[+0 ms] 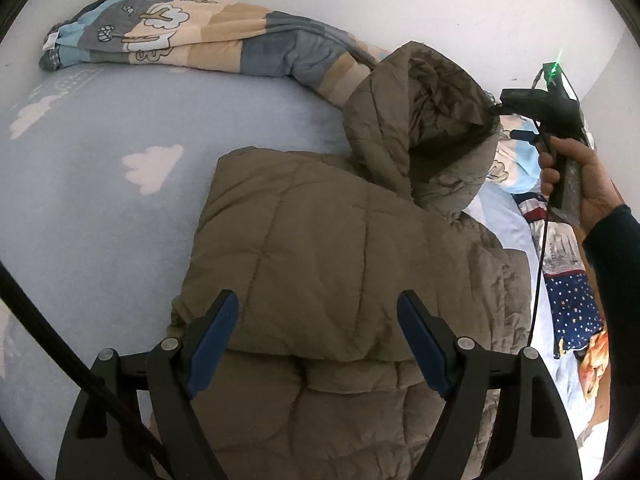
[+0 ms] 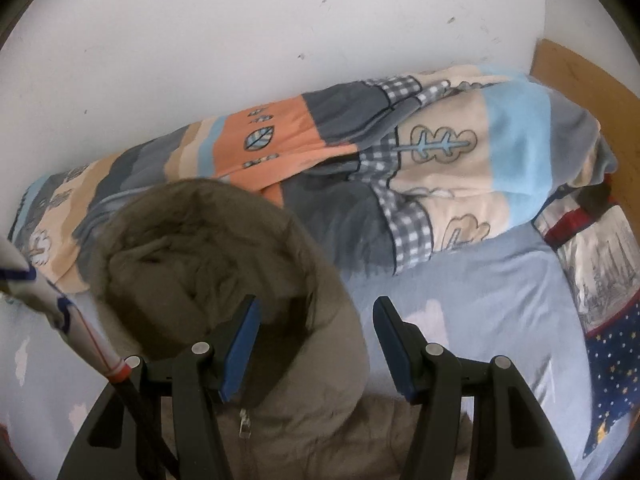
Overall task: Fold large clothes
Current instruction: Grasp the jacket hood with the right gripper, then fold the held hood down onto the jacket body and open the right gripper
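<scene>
olive-brown and quilted, the puffer jacket (image 1: 320,248) lies on the bed (image 1: 100,200), on a pale blue sheet printed with white clouds. its long axis runs from the hem, nearest the left wrist camera, away to the hood (image 1: 416,120), which points toward the white wall (image 1: 360,4) and leans a little to the right. the body looks folded in on itself, with one padded layer lying over another. in the right wrist view the hood opening faces up and the zip (image 2: 243,424) sits just below it.

the left hand-held gripper (image 1: 318,344) hangs over the lower part of the jacket, its blue-padded jaws wide apart with nothing clamped between them. the right hand-held gripper (image 2: 316,348) is over the right edge of the hood, jaws apart too; the left pad is above the hood fabric, the right one above bare sheet, and neither pinches anything.

a patchwork blanket (image 1: 192,40) is bunched along the wall beyond the hood. a star-patterned pillow (image 1: 576,304) lies to the right of the jacket. a hand (image 1: 580,184) in a dark sleeve holds the right tool's handle.
</scene>
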A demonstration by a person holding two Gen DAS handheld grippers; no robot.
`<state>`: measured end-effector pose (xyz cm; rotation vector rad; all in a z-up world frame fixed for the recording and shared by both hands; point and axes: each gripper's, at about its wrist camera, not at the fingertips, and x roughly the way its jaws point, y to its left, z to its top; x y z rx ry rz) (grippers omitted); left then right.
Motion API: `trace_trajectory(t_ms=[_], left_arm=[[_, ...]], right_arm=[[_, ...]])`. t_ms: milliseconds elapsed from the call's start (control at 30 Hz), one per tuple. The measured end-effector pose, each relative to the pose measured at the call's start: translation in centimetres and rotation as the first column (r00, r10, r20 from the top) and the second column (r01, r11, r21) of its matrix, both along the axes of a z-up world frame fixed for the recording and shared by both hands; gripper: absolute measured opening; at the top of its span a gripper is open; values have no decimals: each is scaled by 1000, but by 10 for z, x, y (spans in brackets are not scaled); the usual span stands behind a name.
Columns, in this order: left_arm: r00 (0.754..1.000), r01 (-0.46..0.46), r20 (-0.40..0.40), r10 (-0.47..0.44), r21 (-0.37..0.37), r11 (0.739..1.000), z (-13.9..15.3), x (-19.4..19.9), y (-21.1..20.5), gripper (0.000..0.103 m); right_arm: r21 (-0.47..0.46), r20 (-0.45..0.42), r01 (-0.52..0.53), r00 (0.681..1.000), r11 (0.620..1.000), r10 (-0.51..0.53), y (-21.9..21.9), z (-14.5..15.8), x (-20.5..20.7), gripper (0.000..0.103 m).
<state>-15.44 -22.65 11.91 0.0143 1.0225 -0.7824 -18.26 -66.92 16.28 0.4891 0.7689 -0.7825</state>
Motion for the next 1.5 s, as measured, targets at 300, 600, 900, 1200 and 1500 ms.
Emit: trace_trajectory(t_ms=[300, 600, 900, 1200, 1500], left_arm=[[1000, 3, -8, -3, 19, 1000, -7, 1, -3, 80], [1000, 19, -16, -18, 5, 1000, -2, -4, -4, 80], [1000, -8, -11, 7, -85, 996, 21, -5, 12, 80], [999, -25, -24, 22, -125, 992, 27, -3, 15, 80], [999, 19, -25, -22, -106, 994, 23, -6, 8, 80]], right_arm=[[-35, 12, 8, 1000, 999, -7, -12, -18, 13, 57], [-76, 95, -117, 988, 990, 124, 27, 3, -20, 6], [-167, 198, -232, 944, 958, 263, 131, 43, -145, 6], [2, -18, -231, 973, 973, 231, 174, -93, -212, 6], [-11, -93, -257, 963, 966, 255, 181, -91, -207, 29]])
